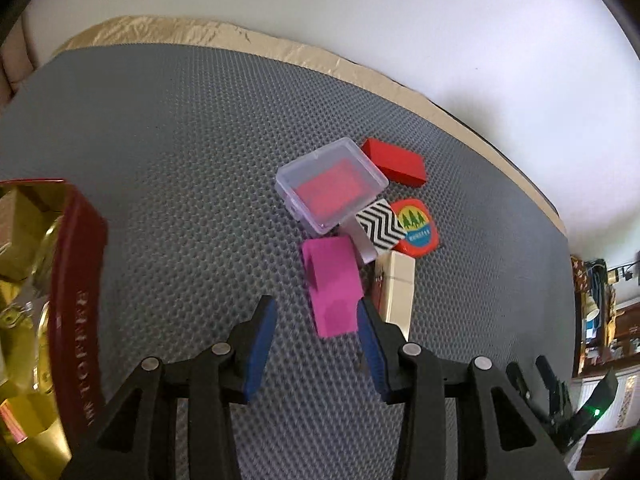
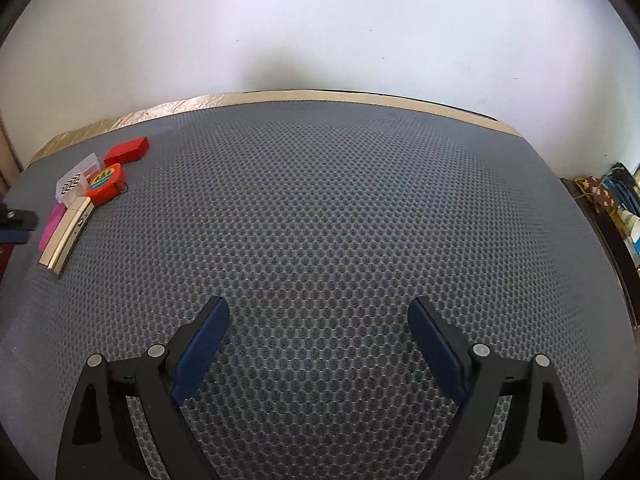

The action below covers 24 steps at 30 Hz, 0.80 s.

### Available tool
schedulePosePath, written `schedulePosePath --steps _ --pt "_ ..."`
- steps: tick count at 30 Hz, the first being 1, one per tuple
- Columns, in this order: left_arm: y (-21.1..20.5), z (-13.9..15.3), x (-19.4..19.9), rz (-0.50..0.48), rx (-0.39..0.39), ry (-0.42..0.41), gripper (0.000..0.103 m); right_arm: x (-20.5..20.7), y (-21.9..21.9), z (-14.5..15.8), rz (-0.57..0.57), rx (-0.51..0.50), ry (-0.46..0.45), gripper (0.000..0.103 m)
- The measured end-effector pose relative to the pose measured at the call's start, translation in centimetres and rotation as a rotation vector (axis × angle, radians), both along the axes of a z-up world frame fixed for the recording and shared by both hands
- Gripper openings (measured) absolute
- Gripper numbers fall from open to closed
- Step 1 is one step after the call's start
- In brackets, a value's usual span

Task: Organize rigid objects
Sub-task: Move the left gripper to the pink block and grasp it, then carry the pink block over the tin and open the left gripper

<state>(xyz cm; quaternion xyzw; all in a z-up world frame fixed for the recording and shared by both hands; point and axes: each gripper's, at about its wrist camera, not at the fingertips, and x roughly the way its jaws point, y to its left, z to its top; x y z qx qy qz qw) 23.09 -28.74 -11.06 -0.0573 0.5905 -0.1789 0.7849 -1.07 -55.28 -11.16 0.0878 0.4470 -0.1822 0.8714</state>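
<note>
table (image 2: pixel 540 208) | grey mat (image 2: pixel 320 220) | gold cloth (image 1: pixel 168 30)

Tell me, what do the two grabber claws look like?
Both look alike. The left gripper and right gripper each have two black plastic fingers shaped like open triangle frames, joined with round silver pins. A flat dark blue pad lines the inside of every finger. No cables, sleeves or hands show.

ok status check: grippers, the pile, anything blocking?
Left gripper open, empty, pink block just ahead. Right gripper open wide over bare mat. Pile untouched beside red tin. Nothing blocking.
</note>
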Motion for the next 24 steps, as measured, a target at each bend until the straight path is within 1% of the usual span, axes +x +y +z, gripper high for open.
schedulePosePath --steps 4,8,9,11,15,16,17,21,24 --pt "-0.9 -0.6 0.9 -0.021 -0.006 0.017 0.042 0.0 0.7 -0.1 0.009 0.005 0.003 0.089" --pt "-2.1 -1.1 1.4 -0.044 0.009 0.03 0.042 0.0 0.7 -0.2 0.016 0.008 0.008 0.089" --pt "-2.3 -1.3 1.6 -0.045 0.03 0.03 0.042 0.0 0.7 -0.2 0.017 0.007 0.009 0.089" --pt "-2.6 -1.6 2.0 -0.036 0.063 0.013 0.043 0.1 0.8 -0.2 0.018 0.007 0.011 0.089" --pt "-3.2 -1.7 2.0 -0.037 0.1 -0.028 0.042 0.4 0.9 -0.3 0.019 0.008 0.013 0.089" --pt "-3.2 -1.7 1.7 -0.03 0.102 -0.037 0.034 0.4 0.9 -0.3 0.019 0.008 0.015 0.089" --pt "-3.2 -1.7 1.4 -0.014 0.122 -0.052 0.031 -0.2 0.7 -0.1 0.018 0.009 0.015 0.089" --pt "-2.2 -1.6 0.2 0.021 0.095 -0.066 0.031 -0.2 0.7 -0.1 0.016 0.009 0.015 0.089" --pt "-0.7 -1.1 -1.6 0.045 0.055 -0.061 0.031 -0.1 0.7 -0.2 0.016 0.01 0.018 0.089"
